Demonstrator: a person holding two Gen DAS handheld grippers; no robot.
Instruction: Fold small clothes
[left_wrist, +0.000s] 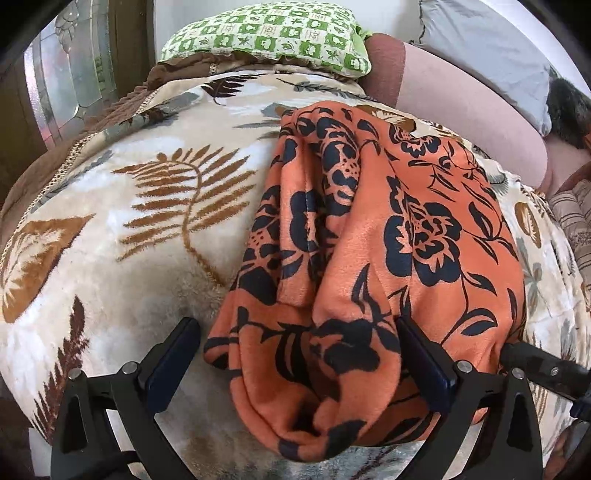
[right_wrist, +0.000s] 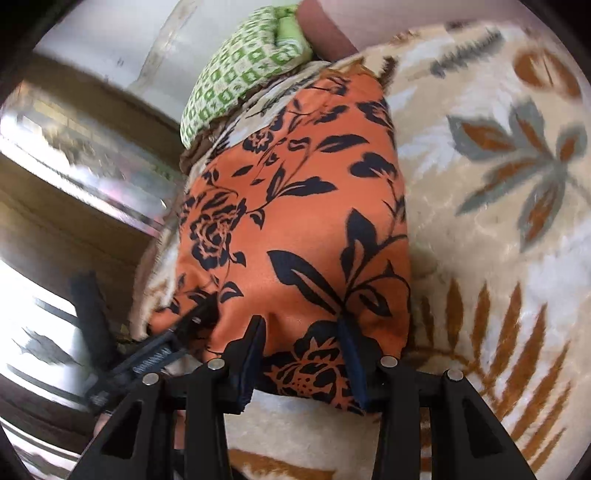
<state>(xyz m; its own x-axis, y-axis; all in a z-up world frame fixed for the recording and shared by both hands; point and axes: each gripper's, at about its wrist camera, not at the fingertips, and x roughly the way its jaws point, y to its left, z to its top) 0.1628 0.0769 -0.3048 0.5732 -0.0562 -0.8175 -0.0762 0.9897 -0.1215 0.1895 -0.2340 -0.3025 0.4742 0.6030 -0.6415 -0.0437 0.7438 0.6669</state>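
The left gripper stood spread wide, the orange black-flowered fleece garment between its fingers. The right gripper was half-open astride the garment's hem, gripping nothing, with the cream leaf-patterned plush blanket beneath.

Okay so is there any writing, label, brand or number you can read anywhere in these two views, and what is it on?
No text can be read in either view.
Green checked pillow: its squares hold small leaf-like motifs and a few character-like marks, too small to read.
Orange floral garment: black flower print only, no visible label or tag.
Leaf-print blanket: pattern only.
Left tool and right tool: no markings visible.
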